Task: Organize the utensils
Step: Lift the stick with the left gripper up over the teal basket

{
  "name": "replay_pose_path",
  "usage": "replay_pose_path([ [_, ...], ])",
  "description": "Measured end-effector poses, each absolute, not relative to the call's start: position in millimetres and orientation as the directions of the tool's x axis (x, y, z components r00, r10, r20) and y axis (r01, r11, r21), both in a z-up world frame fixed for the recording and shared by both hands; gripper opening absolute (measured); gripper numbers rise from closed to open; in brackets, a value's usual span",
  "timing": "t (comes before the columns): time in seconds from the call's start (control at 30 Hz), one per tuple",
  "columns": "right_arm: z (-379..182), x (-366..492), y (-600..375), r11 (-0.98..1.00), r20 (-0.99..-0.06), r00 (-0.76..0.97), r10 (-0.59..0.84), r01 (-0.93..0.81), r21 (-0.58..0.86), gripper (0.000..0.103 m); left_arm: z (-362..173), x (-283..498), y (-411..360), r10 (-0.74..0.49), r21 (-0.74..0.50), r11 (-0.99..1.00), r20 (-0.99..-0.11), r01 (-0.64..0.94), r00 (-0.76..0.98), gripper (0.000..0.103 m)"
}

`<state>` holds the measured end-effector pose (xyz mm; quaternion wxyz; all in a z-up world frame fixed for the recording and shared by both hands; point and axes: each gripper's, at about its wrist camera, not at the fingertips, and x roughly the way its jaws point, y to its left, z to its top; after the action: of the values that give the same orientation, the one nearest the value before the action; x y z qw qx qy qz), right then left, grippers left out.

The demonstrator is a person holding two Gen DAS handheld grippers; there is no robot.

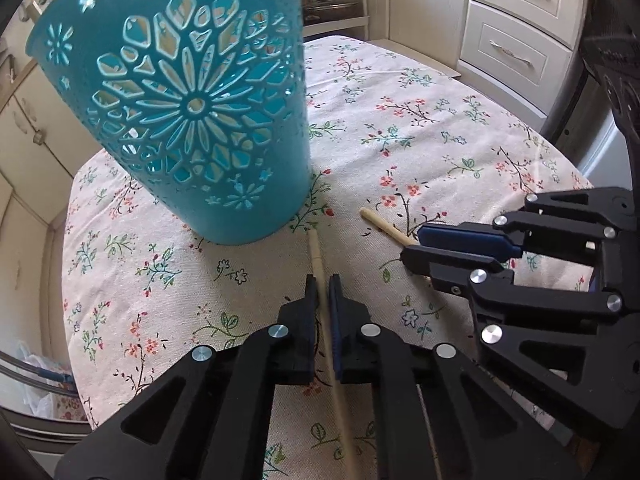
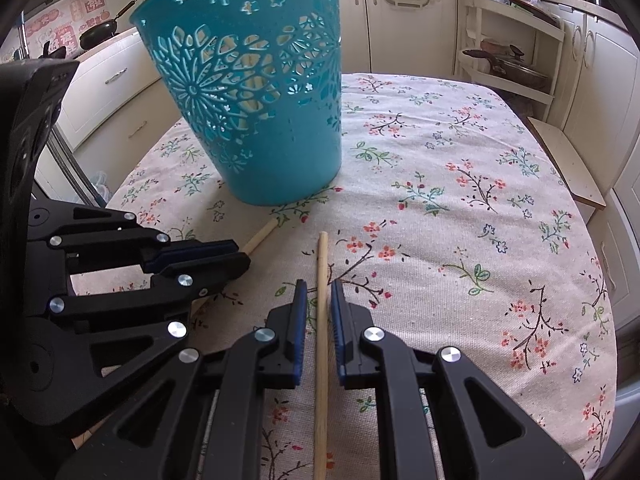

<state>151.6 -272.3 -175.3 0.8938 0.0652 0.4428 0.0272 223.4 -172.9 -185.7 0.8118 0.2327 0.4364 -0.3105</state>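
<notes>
Cream kitchen cabinets are seen behind a table covered with a floral cloth. On it a teal cut-out basket is stood upright. One wooden chopstick is clamped in the closed jaws of the left gripper, near the basket's base. A second chopstick is gripped by the right gripper, just beside the left.
</notes>
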Motion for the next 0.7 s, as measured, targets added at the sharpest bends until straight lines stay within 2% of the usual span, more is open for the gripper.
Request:
replay_pose_path([
  [0.7,-175,147,-271,0.991,-0.773,0.627,0.097,0.009,0.132,0.013,-148,184,-173,-0.374,0.259,0.598,-0.748,0.759,0.549,0.005],
])
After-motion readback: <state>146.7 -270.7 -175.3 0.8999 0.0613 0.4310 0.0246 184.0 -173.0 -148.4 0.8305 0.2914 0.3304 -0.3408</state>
